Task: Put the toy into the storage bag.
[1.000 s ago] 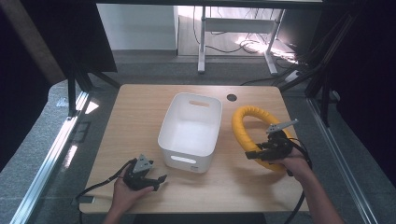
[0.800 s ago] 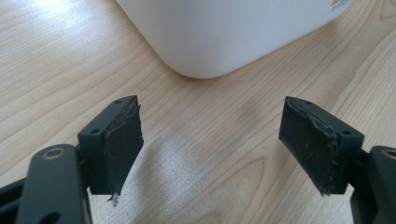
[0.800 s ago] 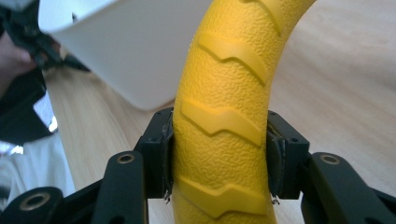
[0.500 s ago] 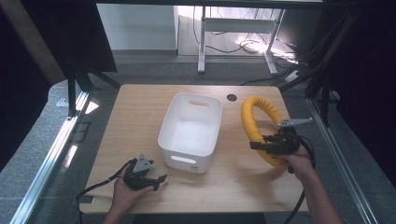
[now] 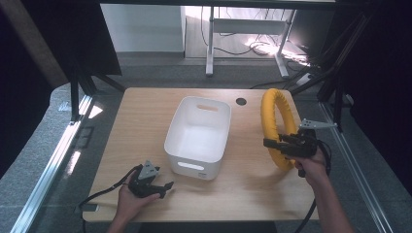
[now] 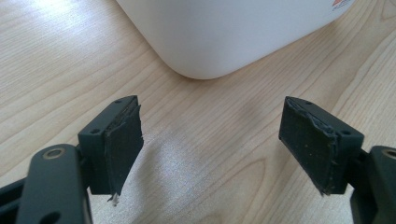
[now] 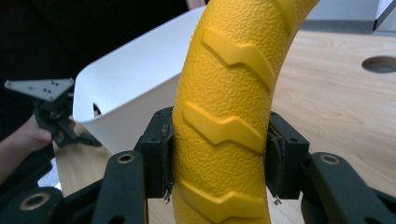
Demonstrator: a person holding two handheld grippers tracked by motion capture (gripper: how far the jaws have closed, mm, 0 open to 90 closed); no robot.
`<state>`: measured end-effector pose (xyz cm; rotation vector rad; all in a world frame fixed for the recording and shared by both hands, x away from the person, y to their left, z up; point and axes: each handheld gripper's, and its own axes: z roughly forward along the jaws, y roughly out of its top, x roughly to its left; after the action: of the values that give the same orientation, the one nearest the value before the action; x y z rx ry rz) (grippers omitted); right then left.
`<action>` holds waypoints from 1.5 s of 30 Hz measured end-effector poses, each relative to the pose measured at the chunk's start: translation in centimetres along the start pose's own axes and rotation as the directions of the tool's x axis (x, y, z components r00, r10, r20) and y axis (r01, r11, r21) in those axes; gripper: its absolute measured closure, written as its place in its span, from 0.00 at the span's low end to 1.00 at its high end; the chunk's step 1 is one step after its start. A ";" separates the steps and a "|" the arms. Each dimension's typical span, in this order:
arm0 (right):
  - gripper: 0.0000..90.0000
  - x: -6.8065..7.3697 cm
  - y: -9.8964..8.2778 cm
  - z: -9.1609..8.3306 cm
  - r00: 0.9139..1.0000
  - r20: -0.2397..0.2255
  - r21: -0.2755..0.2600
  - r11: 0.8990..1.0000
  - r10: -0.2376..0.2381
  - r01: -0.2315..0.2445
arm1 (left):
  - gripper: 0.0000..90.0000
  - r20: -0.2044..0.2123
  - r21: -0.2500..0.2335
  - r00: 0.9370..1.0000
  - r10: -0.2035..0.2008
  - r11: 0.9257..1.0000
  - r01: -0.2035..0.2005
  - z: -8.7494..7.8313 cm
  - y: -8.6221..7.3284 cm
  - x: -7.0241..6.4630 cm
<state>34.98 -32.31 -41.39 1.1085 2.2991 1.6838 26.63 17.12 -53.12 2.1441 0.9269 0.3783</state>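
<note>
From the high view, the yellow ring (image 5: 275,127) stands up on its edge at the right side of the table (image 5: 145,111), and its long way runs from the near edge toward the far edge. The right gripper (image 5: 278,144) has its jaws closed on the near, low part of the ring, coming at it from the right. The white bin (image 5: 198,130) sits just to the left of the ring, so the ring would have to go left to get in. The right hand is the near one; the left gripper (image 5: 165,187) waits well apart, by the bin's near corner. In the left gripper view, the jaws stand wide apart with nothing between them, and the bin's rounded corner (image 6: 224,32) is just ahead. In the right gripper view, the pads (image 7: 161,154) squeeze both sides of the bumpy yellow ring (image 7: 229,107), which rises straight up between them, with the bin (image 7: 135,88) behind on the left.
</note>
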 end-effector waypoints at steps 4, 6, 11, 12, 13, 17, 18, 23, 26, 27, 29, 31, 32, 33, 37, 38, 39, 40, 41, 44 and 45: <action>0.57 0.2 0.1 0.0 1.000 0.012 -0.038 0.999 -0.002 0.003 | 0.24 -0.001 0.001 1.000 0.001 1.000 -0.001 0.0 0.0 0.0; 0.57 0.5 0.1 0.0 1.000 0.018 -0.047 0.999 -0.007 0.008 | 0.24 0.000 0.001 1.000 0.000 1.000 0.000 0.0 0.0 0.0; 0.57 1.0 0.3 -0.1 0.999 0.032 -0.084 0.996 -0.018 0.021 | 0.24 0.000 0.001 1.000 0.003 1.000 -0.003 0.1 0.0 0.0; 0.57 1.1 0.4 -0.1 0.999 0.036 -0.090 0.996 -0.020 0.023 | 0.24 0.000 0.002 1.000 0.003 1.000 -0.003 0.0 0.0 0.0; 0.57 1.2 0.4 -0.1 0.999 0.040 -0.096 0.995 -0.022 0.026 | 0.24 -0.001 0.001 1.000 0.003 1.000 -0.003 0.0 0.0 0.0; 0.57 1.5 0.5 0.0 0.998 0.054 -0.120 0.992 -0.021 0.028 | 0.24 0.000 0.002 1.000 0.002 1.000 -0.002 0.1 0.0 0.0; 0.57 1.6 0.5 0.0 0.999 0.051 -0.132 0.991 -0.019 0.026 | 0.24 0.000 0.003 1.000 0.003 1.000 -0.003 0.1 0.0 0.0; 0.57 1.9 0.7 0.2 0.998 0.055 -0.158 0.987 -0.022 0.030 | 0.24 0.000 0.002 1.000 0.002 1.000 -0.002 0.1 0.0 0.0; 0.57 2.0 0.8 0.3 0.998 0.054 -0.173 0.985 -0.019 0.028 | 0.24 0.001 0.001 1.000 0.002 1.000 -0.002 0.1 0.0 0.0; 0.57 2.2 0.8 0.3 0.998 0.057 -0.191 0.981 -0.019 0.029 | 0.24 0.000 0.000 1.000 0.001 1.000 -0.001 0.1 0.0 0.0; 0.57 2.4 0.9 0.3 0.998 0.063 -0.206 0.978 -0.020 0.033 | 0.24 0.001 0.000 1.000 0.000 1.000 0.000 0.1 0.0 0.0; 0.57 2.7 0.9 0.4 0.997 0.072 -0.219 0.975 -0.019 0.034 | 0.24 0.002 0.001 1.000 -0.003 1.000 0.003 0.2 0.0 0.0; 0.57 2.7 0.9 0.4 0.997 0.072 -0.219 0.975 -0.019 0.034 | 0.24 0.001 0.001 1.000 0.001 1.000 -0.001 0.2 0.0 0.0; 0.57 2.9 0.9 0.6 0.997 0.077 -0.234 0.972 -0.018 0.036 | 0.24 0.002 0.002 1.000 0.001 1.000 -0.001 0.2 0.0 0.0; 0.57 3.3 1.0 0.8 0.996 0.091 -0.257 0.966 -0.015 0.039 | 0.24 0.002 0.006 1.000 0.006 1.000 -0.006 0.2 0.0 0.0; 0.57 3.5 1.0 1.0 0.995 0.097 -0.265 0.963 -0.017 0.042 | 0.24 0.001 0.005 1.000 0.005 1.000 -0.005 0.2 0.0 0.0; 0.57 3.7 1.0 1.2 0.994 0.110 -0.274 0.960 -0.024 0.053 | 0.24 0.001 0.004 1.000 0.005 1.000 -0.005 0.2 0.0 0.0; 0.57 3.9 1.0 1.4 0.993 0.114 -0.279 0.959 -0.017 0.049 | 0.24 0.001 0.004 1.000 0.005 1.000 -0.005 0.2 0.0 0.0; 0.57 4.0 1.0 1.5 0.993 0.120 -0.285 0.957 -0.012 0.046 | 0.24 0.002 0.005 1.000 0.005 1.000 -0.005 0.2 0.0 0.0; 0.57 4.3 0.9 1.9 0.991 0.135 -0.301 0.952 -0.015 0.055 | 0.24 0.003 0.005 1.000 0.006 1.000 -0.006 0.2 0.0 0.0; 0.57 4.6 0.9 2.2 0.989 0.146 -0.311 0.948 -0.016 0.061 | 0.24 0.003 0.005 1.000 0.006 1.000 -0.006 0.2 0.0 0.0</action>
<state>33.05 -27.76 -39.97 1.0680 1.8704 1.8105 26.70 17.02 -53.28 2.1519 0.9215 0.3761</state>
